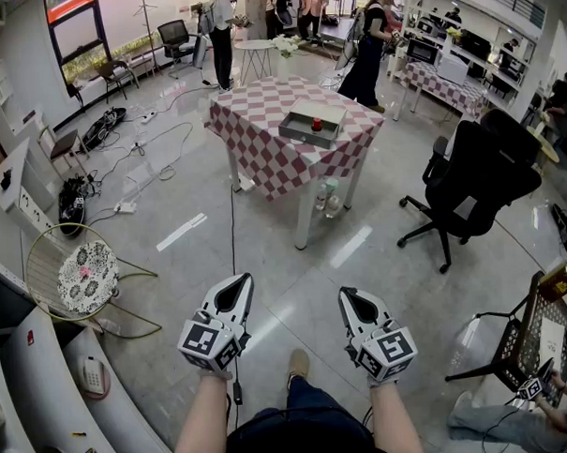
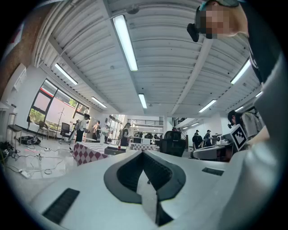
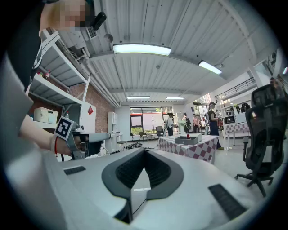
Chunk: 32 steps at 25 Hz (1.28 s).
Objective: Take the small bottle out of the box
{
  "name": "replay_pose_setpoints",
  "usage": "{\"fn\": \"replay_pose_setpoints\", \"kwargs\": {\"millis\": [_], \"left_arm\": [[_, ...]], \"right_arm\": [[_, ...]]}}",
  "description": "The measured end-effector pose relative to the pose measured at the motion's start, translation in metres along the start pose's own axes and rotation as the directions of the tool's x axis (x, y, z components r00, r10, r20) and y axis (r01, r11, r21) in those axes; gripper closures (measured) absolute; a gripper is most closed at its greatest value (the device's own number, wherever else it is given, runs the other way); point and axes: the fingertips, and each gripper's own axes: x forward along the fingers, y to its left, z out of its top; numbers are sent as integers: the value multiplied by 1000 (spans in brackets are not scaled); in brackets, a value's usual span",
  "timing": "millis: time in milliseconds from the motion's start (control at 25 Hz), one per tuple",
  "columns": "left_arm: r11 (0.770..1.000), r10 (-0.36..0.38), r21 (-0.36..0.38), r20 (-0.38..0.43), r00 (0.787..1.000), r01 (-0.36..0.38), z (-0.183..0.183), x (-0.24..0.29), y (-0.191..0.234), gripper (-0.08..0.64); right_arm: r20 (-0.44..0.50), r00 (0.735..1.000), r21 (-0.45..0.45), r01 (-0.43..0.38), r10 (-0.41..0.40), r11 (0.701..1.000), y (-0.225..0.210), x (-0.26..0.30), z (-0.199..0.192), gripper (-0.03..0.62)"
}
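A grey box (image 1: pixel 311 127) lies on the table with the red-and-white chequered cloth (image 1: pixel 271 146), far ahead of me. A small red-topped bottle (image 1: pixel 317 124) stands inside it. The same box (image 3: pixel 187 140) shows small in the right gripper view, and as a dark shape (image 2: pixel 114 151) in the left gripper view. My left gripper (image 1: pixel 239 281) and right gripper (image 1: pixel 348 293) are held low over the floor, far short of the table. Both are shut with nothing between their jaws.
A black office chair (image 1: pixel 469 185) stands right of the table. A round wire chair with a patterned cushion (image 1: pixel 84 275) is at my left, beside a curved white counter (image 1: pixel 46 372). Cables (image 1: pixel 140 152) trail over the floor. Several people stand beyond the table.
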Motion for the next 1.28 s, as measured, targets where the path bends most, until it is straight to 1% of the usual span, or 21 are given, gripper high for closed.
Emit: {"fn": "replay_pose_setpoints", "kwargs": {"millis": [120,280,400,680,880,1120,1280], "left_arm": [[1000,18,13,-7,1000,-18,6,21,19,558],[1000,-3,11,4,1000,3,13,54,35,558],[1000,2,8,2,1000,-2,10,74,47,558],[999,39,-23,-6,999,-39,4,127,77,558],[1000,10,8,3,1000,-10,-5,167,88,558],[1000,14,5,-2,1000,-14,-13,202,97,558],[1000,22,-5,-5,1000,-22,-17,214,98,558]], "right_arm": [[12,1000,12,6,-6,1000,-15,25,6,591],[18,1000,21,3,-3,1000,-38,54,13,591],[12,1000,28,1,-1,1000,-53,73,14,591],[-22,1000,-2,-17,17,1000,-91,122,13,591],[-19,1000,0,-24,24,1000,-122,154,13,591],[-2,1000,10,-29,29,1000,-154,177,13,589],[9,1000,21,-29,29,999,-167,184,14,589]]}}
